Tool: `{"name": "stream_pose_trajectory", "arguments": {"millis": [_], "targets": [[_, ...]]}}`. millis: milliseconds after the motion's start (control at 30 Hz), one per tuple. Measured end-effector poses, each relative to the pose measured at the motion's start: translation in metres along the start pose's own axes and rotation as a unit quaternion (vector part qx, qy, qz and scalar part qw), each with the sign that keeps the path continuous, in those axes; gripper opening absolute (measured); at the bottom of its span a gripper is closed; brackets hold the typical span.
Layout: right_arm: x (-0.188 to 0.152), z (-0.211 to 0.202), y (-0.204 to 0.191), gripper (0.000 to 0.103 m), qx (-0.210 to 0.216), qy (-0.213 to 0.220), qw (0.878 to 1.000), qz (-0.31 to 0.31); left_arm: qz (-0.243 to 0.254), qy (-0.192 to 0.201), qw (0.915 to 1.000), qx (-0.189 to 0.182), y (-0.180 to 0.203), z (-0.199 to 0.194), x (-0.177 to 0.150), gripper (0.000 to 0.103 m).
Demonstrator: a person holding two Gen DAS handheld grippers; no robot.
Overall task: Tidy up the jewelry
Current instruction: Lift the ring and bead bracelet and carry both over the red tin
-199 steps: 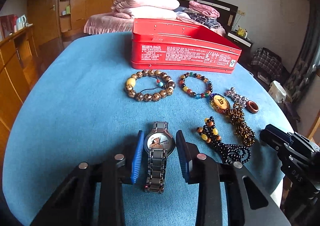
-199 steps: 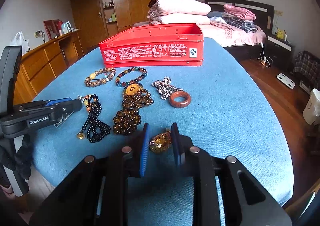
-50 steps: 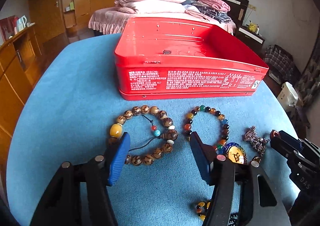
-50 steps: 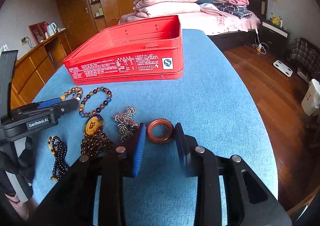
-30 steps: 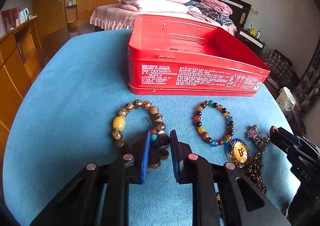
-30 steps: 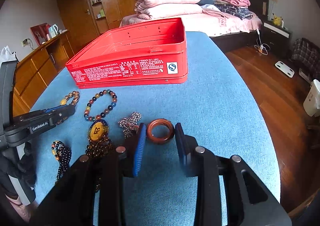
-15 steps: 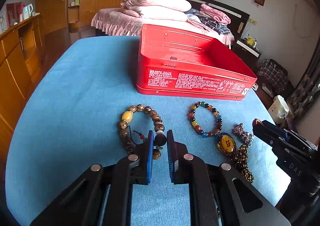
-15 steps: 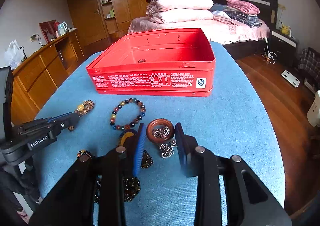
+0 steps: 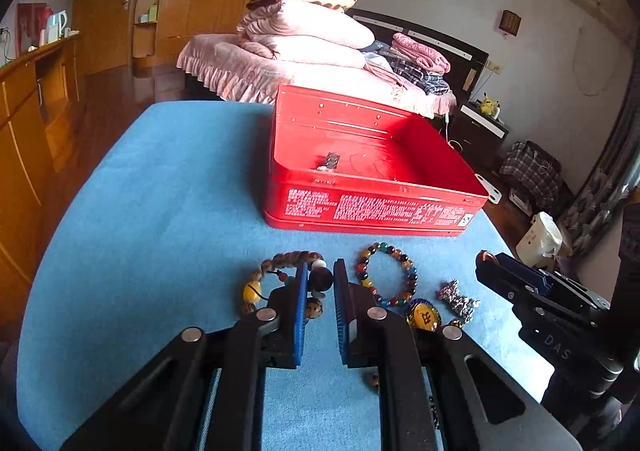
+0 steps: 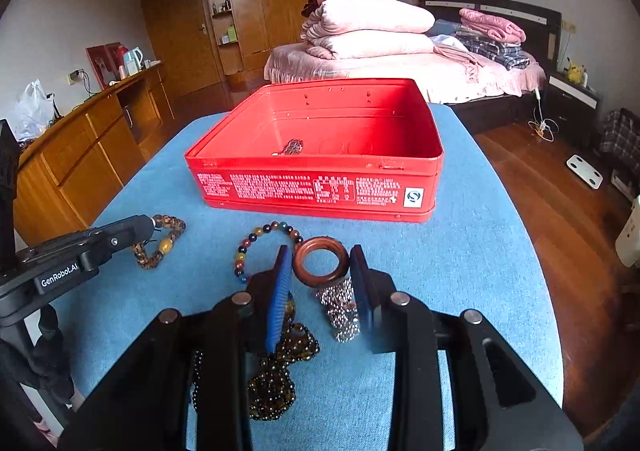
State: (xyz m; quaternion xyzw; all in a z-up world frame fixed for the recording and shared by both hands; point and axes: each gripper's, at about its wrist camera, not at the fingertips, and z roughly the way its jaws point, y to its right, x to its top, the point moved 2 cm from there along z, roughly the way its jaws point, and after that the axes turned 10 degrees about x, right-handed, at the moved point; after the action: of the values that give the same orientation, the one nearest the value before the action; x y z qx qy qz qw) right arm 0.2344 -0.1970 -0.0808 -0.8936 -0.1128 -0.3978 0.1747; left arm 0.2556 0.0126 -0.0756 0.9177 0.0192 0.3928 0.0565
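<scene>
Transport step: left gripper (image 9: 320,283) clamps wooden bead bracelet (image 9: 276,275), right gripper (image 10: 320,263) grips brown ring (image 10: 320,262). Next: carry both over red tin (image 10: 320,187) near table's far edge, release.

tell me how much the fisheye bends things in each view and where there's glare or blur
Left wrist view: strong barrel bend, the blue tabletop bulges like a dome, black vignette in the corners; the red tin floor shines with glare, and its print is soft. Right wrist view: same bend and vignette, milder sheen in the tin, print also too soft to read; the brown ring between the jaws is fairly sharp.
</scene>
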Motion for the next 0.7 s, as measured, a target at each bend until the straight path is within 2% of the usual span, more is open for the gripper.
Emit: {"name": "stream_pose_trajectory", "arguments": {"millis": [433, 700], "targets": [[0.067, 0.0, -0.002, 0.029, 0.012, 0.033, 0.999, -0.024, -0.011, 0.06, 0.9975, -0.036, 0.021, -0.013, 0.07, 0.012], [0.113, 0.012, 0.006, 0.029, 0.011, 0.046, 0.998, -0.028, -0.006, 0.087, 0.9957, -0.033, 0.04, 0.01, 0.126, 0.012]]}}
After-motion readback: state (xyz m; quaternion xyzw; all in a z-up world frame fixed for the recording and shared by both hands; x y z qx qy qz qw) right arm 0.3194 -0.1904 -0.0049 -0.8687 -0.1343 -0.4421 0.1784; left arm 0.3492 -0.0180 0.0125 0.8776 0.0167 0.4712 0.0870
